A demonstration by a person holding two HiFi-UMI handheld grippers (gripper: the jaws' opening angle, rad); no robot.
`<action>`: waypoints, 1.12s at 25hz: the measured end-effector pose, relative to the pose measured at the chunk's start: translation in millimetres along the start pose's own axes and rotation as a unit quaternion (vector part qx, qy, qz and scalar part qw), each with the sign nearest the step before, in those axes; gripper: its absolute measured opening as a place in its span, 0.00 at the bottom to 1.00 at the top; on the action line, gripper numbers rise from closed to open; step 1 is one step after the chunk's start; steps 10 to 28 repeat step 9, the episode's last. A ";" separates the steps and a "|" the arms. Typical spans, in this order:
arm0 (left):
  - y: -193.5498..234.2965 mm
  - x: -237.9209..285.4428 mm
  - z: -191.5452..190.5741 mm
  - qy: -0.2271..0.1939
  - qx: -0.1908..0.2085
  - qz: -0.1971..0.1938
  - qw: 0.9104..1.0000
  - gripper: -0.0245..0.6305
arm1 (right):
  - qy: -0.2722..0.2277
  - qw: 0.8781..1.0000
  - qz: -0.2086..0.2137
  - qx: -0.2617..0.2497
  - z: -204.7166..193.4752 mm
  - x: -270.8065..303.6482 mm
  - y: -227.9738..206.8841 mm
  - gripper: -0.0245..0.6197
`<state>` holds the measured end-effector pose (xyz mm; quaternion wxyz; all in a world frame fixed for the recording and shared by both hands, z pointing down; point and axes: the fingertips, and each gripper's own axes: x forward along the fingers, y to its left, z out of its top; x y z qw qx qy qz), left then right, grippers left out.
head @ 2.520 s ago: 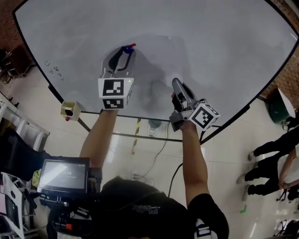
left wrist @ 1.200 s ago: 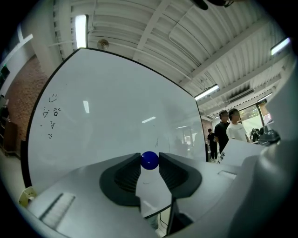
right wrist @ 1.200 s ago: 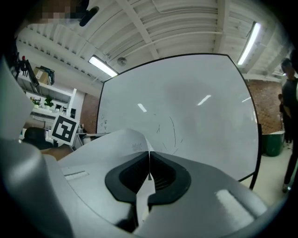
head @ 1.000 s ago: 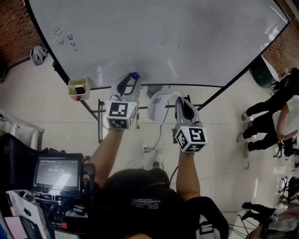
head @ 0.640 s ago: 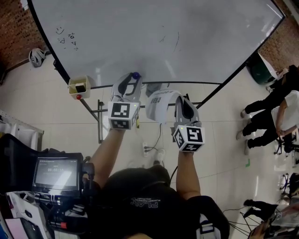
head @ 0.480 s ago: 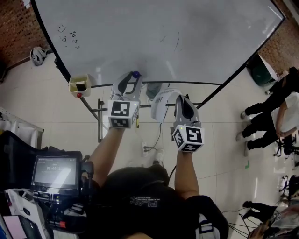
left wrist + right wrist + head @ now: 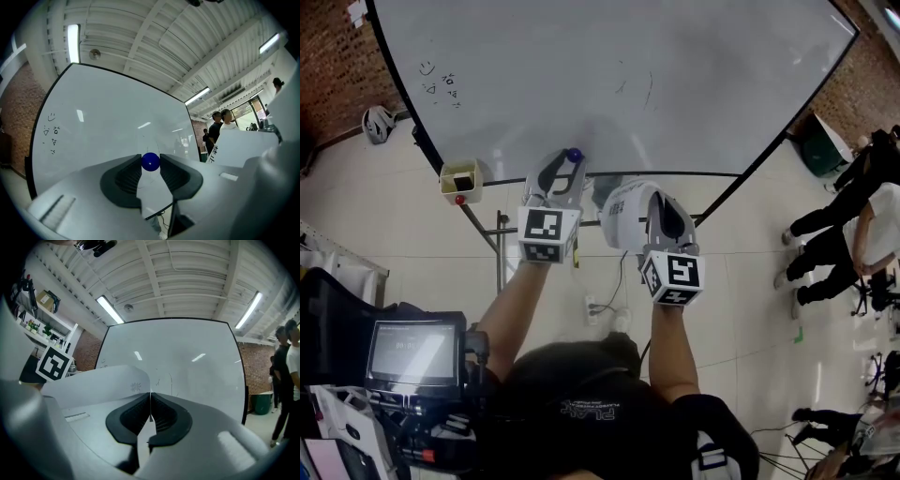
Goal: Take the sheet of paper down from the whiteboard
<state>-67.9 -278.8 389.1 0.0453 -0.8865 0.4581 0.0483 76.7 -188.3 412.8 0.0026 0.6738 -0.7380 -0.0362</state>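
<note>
While my right hand-held gripper (image 7: 655, 197) pinches shut on the sheet of paper (image 7: 622, 214), the sheet hangs clear of the whiteboard (image 7: 628, 66). It curls away to that gripper's left, toward my left hand-held gripper (image 7: 566, 161). That one has its jaws partway apart, nipping a blue ball (image 7: 150, 161) between their tips.

Just beyond both sets of tips runs the board's black lower edge, and under my arms is bare tiled floor (image 7: 384, 216). Near the left hand-held gripper, further left, a small yellowish box (image 7: 460, 176) hangs at the board's lower corner. Well off to the right of the right hand-held gripper stand some people (image 7: 848, 225).

Up and left of the left hand-held gripper the board carries small handwritten marks (image 7: 431, 80), too small to read. A faint pen line (image 7: 649, 89) sits ahead of the right one.

From the right gripper view the paper is white and bowed, with a few printed characters (image 7: 135, 387) near its edge that I cannot read.
</note>
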 end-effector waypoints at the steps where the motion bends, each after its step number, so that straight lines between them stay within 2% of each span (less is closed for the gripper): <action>1: -1.8 -0.2 -0.6 0.002 -0.002 -0.001 1.000 0.23 | -0.001 1.000 0.000 -0.004 1.8 -0.1 0.6 0.06; 6: -4.2 1.0 2.4 0.002 -0.010 -0.001 1.000 0.23 | -0.007 1.000 -0.002 -0.015 11.3 -1.1 1.9 0.06; 9: -1.3 3.4 3.4 -0.007 0.002 0.005 1.000 0.23 | -0.012 1.000 -0.007 -0.020 14.9 -0.4 1.1 0.06; 28: -1.3 3.4 3.4 -0.007 0.002 0.005 1.000 0.23 | -0.012 1.000 -0.007 -0.020 14.9 -0.4 1.1 0.06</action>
